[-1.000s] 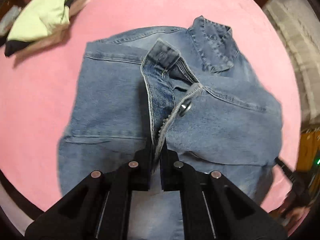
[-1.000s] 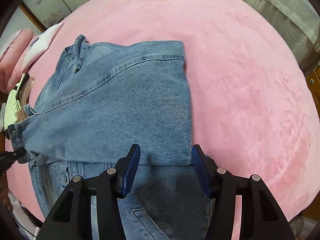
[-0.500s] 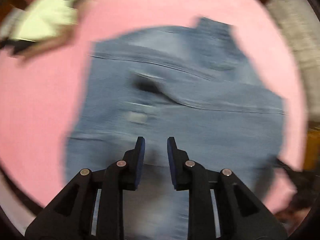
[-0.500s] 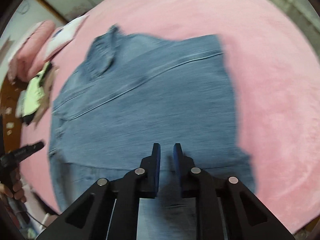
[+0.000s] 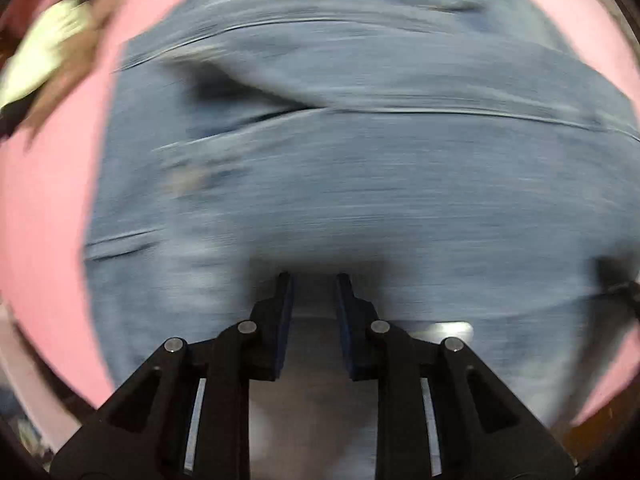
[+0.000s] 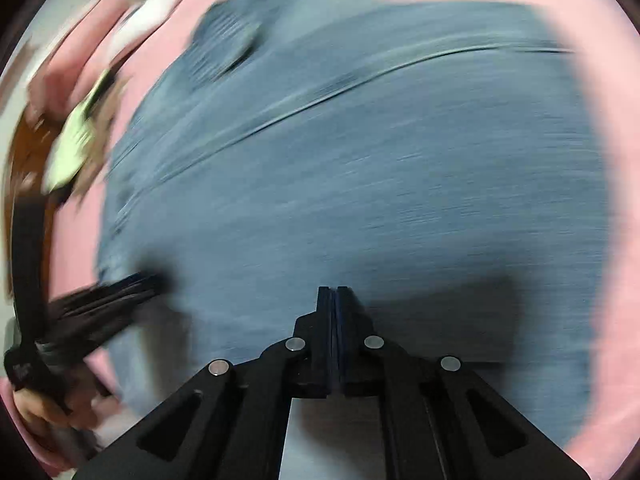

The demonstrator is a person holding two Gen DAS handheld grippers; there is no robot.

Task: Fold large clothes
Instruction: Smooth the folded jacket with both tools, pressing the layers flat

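A blue denim jacket (image 5: 360,168) lies spread on the pink bed cover (image 5: 44,208), its sleeves folded in over the body. Both views are blurred by motion. My left gripper (image 5: 314,280) is open with a narrow gap and empty, low over the jacket's near part. My right gripper (image 6: 333,292) has its jaws pressed together with nothing visibly between them, close over the jacket (image 6: 360,184). The left gripper (image 6: 120,288) also shows at the left of the right wrist view, over the jacket's left edge.
A pale green and black garment (image 5: 44,56) lies at the far left of the bed; it also shows in the right wrist view (image 6: 76,136). Pink pillows (image 6: 72,64) sit beyond it. Bare pink cover (image 6: 608,80) lies right of the jacket.
My left gripper let go of the buttoned sleeve cuff, which now lies flat on the jacket. My right gripper closed. Both grippers moved down closer to the jacket.
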